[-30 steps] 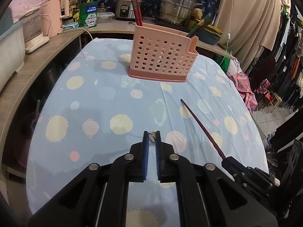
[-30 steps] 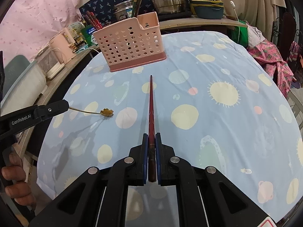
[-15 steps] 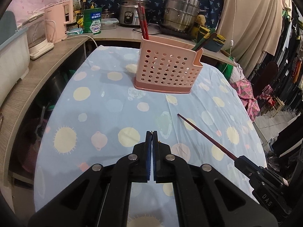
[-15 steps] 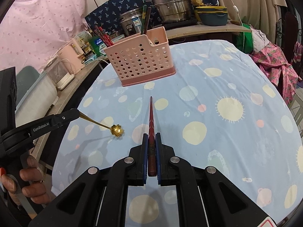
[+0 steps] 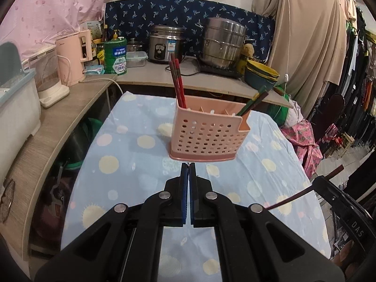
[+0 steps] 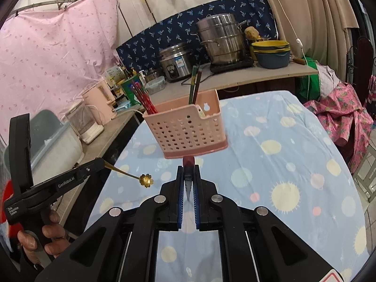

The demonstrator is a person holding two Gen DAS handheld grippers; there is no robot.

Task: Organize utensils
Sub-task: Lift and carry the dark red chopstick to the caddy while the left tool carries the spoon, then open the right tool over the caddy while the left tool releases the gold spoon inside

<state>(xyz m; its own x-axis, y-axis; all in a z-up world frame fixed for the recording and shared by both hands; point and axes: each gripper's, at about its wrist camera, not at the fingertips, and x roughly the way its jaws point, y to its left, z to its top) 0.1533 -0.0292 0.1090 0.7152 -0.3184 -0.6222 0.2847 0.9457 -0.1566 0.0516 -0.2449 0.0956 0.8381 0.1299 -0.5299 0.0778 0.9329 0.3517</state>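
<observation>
- Nearest to us, right gripper (image 6: pixel 188 178): black plastic arms, blue ribbed pads, clenched on a dark red chopstick (image 6: pixel 188 164). The stick is slim and glossy and points straight ahead, so we see it almost end-on, its tip in line with the caddy base.
- Left gripper (image 5: pixel 188 171): same build, pads pressed together on a thin brass-coloured handle; only a sliver shows at the tips in its own view.
- The right view shows it whole: a small gold spoon (image 6: pixel 145 180) with a flower-shaped bowl, thin stem, sticking out of the left jaws, held clear above the cloth.
- A hand (image 6: pixel 44 237) wraps the left gripper's grip at the lower left edge.
- Table (image 6: pixel 293 164): rounded top under a soft, slightly creased pale blue cloth printed with yellow suns and pastel dots.
- Pink caddy (image 5: pixel 206 131): rigid plastic, rectangular, perforated walls, solid darker base, notched corner, inner dividers. It stands upright on the cloth ahead of both grippers.
- In it: red chopsticks (image 5: pixel 177 82) leaning at the left end, a green and dark pair (image 6: pixel 195 84) at the notched end.
- Beyond: wooden counter (image 5: pixel 164 75) with a steel steamer pot (image 5: pixel 224 44), a rice cooker (image 5: pixel 165 44) and a pink kettle (image 5: pixel 75 54).
</observation>
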